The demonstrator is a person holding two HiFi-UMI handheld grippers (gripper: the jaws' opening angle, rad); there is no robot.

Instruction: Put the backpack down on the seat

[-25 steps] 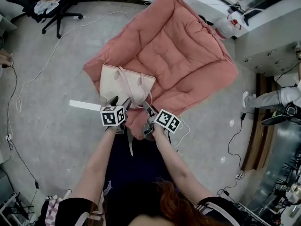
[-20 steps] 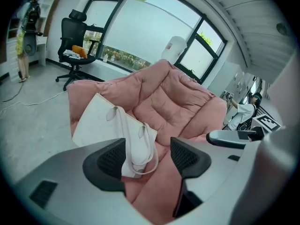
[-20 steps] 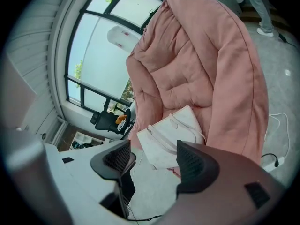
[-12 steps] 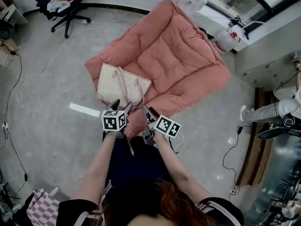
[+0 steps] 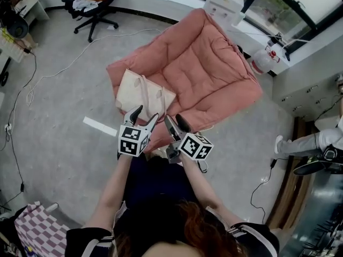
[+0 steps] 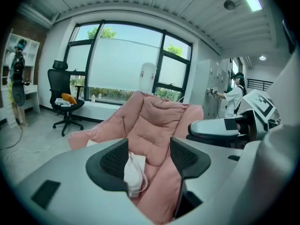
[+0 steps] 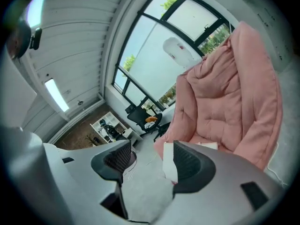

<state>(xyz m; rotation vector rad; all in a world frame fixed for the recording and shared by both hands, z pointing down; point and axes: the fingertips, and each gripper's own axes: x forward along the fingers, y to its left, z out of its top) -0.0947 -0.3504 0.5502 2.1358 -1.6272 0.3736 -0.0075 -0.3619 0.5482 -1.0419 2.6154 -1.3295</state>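
A cream-white backpack [image 5: 142,95] with pale straps lies on the front left part of the pink padded seat [image 5: 203,74]. It shows between the left jaws as the backpack [image 6: 134,172] and beside the right jaws as the backpack [image 7: 169,165]. My left gripper [image 5: 144,116] stands open just short of the bag's near edge, holding nothing. My right gripper [image 5: 176,123] is open too, beside the left one, over the seat's front edge. Both are clear of the bag.
A black office chair [image 5: 88,1] with an orange thing on it stands far left. Cables [image 5: 48,71] trail over the grey floor, and a white strip [image 5: 98,126] lies left of the grippers. A white appliance [image 5: 270,58] stands behind the seat. A person [image 5: 313,138] is at the right edge.
Both grippers have pulled back a little from the bag and their jaws stand wider apart. The bag stays lying on the seat. The head view has shifted.
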